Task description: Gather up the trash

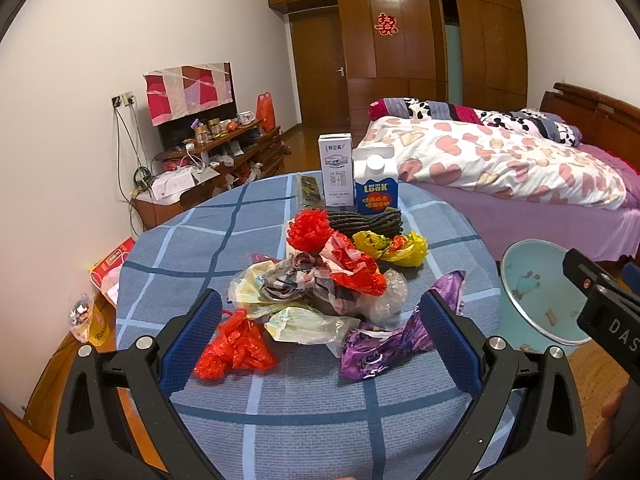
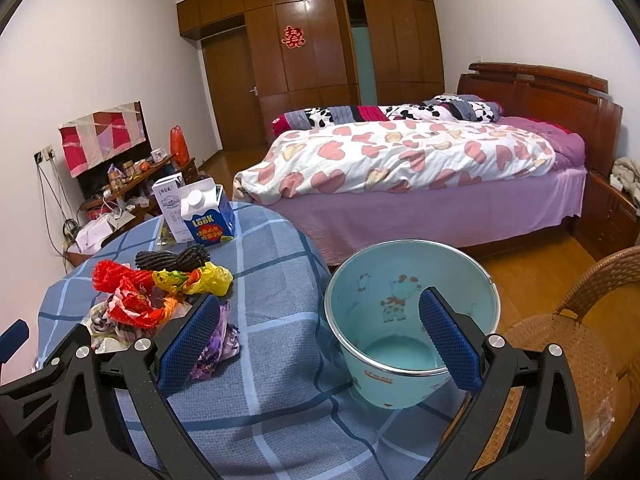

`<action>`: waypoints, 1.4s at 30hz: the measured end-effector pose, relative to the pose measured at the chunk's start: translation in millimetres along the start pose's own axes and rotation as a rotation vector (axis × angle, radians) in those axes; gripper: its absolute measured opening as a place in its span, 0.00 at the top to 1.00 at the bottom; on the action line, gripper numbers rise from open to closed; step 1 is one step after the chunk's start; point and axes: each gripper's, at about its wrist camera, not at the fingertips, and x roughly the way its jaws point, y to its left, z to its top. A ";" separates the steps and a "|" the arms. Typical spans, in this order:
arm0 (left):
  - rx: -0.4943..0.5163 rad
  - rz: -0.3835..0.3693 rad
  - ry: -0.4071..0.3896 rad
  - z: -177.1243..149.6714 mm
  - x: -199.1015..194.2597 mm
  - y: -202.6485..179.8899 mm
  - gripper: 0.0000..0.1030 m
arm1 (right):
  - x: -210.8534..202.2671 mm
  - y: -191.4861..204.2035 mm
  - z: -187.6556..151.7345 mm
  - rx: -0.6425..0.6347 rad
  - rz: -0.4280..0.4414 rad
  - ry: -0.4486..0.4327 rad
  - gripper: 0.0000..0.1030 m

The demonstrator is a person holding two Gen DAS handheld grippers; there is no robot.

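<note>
- Looking along your left gripper (image 1: 320, 320), you have the pile of bags (image 1: 320, 284) straight ahead on the table (image 1: 280, 408), in the middle between the two blue fingers (image 1: 192, 344).
- The jaws of this gripper stand wide open and hold nothing; the nearest pieces, a red bag (image 1: 236, 346) and a purple wrapper (image 1: 384, 344), lie just in front of the fingertips, one toward each finger.
- The red bag has no clear long axis, it is a crumpled lump; the purple wrapper is stretched from near-left to far-right.
- Your right gripper (image 2: 320, 328) is also fully open and empty, and it points mostly at the blue bucket (image 2: 412, 320), which stands beside the table edge on your right.
- From the right gripper the pile lies off to the left, beyond its left finger, so I judge the left hand is the better placed one for the first grasp.
- The bucket is to the right of the pile, so a carried piece must travel rightward over the table edge.
- The two cartons (image 1: 356, 180) stand upright behind the pile, well apart from your jaws.
</note>
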 end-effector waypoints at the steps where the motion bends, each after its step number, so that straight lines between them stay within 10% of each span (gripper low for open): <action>1: -0.003 0.002 0.002 -0.5 -0.1 0.4 0.06 | 0.0 -0.2 0.6 0.000 0.000 0.001 0.05; 42: 0.064 0.017 -0.034 6.0 -13.1 -22.2 0.06 | 1.0 -15.0 -2.5 0.034 -0.016 0.026 0.05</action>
